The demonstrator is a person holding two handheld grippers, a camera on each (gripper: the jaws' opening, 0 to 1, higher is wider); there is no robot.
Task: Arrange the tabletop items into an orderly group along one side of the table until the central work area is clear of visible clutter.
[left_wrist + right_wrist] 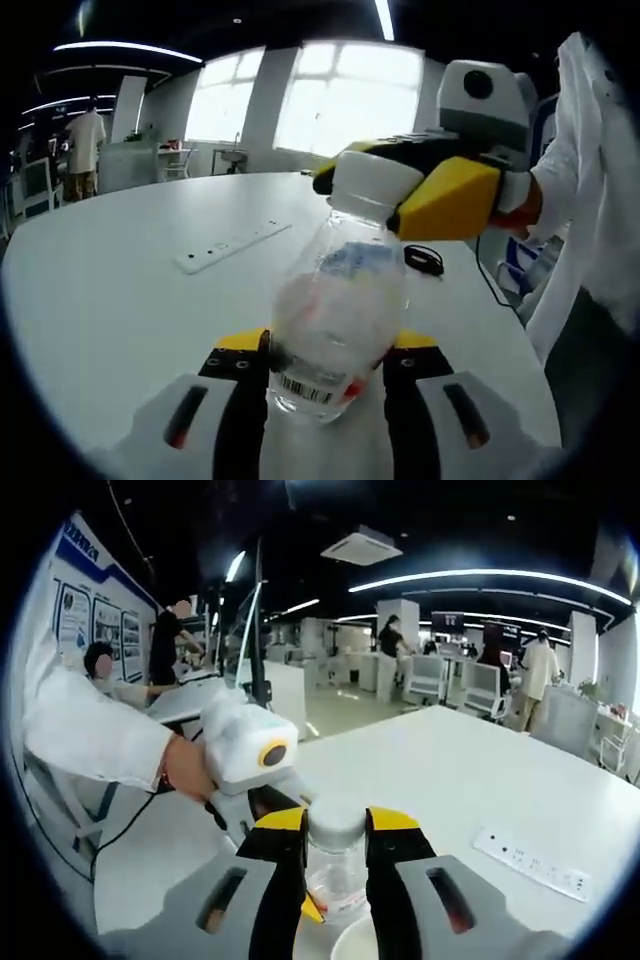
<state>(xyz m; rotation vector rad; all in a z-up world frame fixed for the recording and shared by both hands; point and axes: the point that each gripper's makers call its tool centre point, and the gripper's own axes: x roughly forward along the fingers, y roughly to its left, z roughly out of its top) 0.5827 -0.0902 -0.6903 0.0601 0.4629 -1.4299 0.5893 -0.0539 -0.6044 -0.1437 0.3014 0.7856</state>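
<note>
A clear plastic bottle (pixel 335 325) with a barcode label and a white cap (pixel 372 183) is held up above the white table (pixel 110 300). My left gripper (pixel 325 372) is shut on the bottle's lower body, one jaw on each side. My right gripper (pixel 378 200) comes in from the right and is shut on the cap. In the right gripper view, that gripper (pixel 335 838) has its yellow-tipped jaws clamped on the cap (pixel 335 820), with the bottle (pixel 335 875) below. The left gripper (pixel 262 798) sits just behind, held by a hand in a white sleeve.
A white power strip (pixel 232 245) (pixel 535 865) lies flat on the table. A small black cable coil (pixel 424 260) rests near the table's right edge. A white round rim (pixel 355 945) shows at the bottom of the right gripper view. People stand at desks far off.
</note>
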